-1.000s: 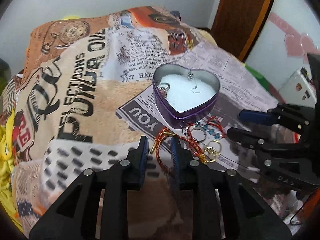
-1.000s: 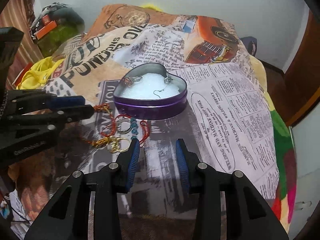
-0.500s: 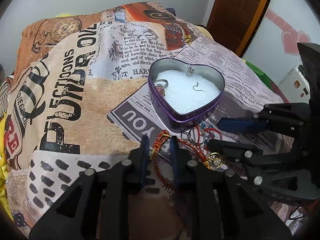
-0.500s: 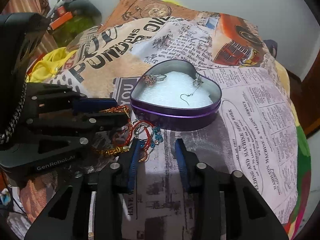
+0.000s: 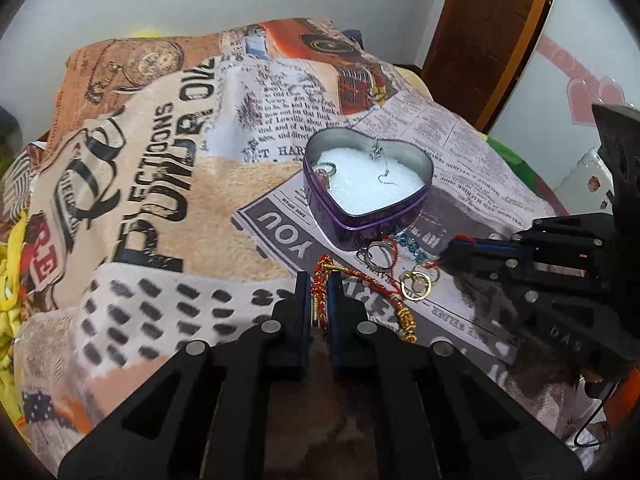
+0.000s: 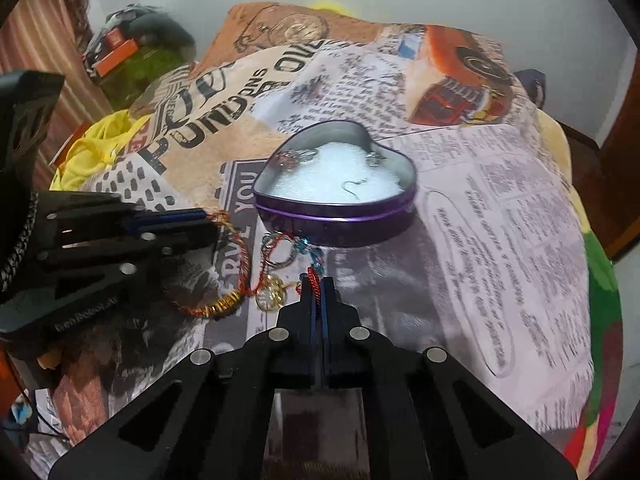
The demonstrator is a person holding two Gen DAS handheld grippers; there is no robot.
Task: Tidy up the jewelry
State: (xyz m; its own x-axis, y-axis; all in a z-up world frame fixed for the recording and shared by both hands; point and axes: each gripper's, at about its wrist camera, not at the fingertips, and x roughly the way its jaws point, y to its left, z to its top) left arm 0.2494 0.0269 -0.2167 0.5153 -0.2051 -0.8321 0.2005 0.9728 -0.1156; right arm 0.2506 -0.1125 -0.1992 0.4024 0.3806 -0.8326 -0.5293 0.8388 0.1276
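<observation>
A purple heart-shaped tin [image 5: 376,222] [image 6: 332,220] with a white foam lining stands on the printed blanket and holds a ring [image 5: 326,170] and a hook earring [image 5: 386,178]. In front of it lies a tangle: a red and gold cord bracelet [image 5: 402,308], a silver ring [image 5: 378,258], a gold ring [image 5: 416,284] and blue beads [image 6: 310,250]. My left gripper [image 5: 319,280] [image 6: 206,222] is closing, its pads pressing on the red and gold cord. My right gripper [image 6: 317,282] [image 5: 450,254] is closing too, pinching a red thread [image 6: 314,284] of the tangle near the blue beads.
The blanket [image 5: 168,184] with newspaper print covers the whole surface and falls away at its edges. Yellow cloth [image 6: 92,148] lies at the left, a wooden door [image 5: 480,40] stands behind on the right. The two grippers are close together over the tangle.
Both grippers went from open to shut. The left closed on the red and gold cord; the right moved forward to the tangle and closed on a red thread.
</observation>
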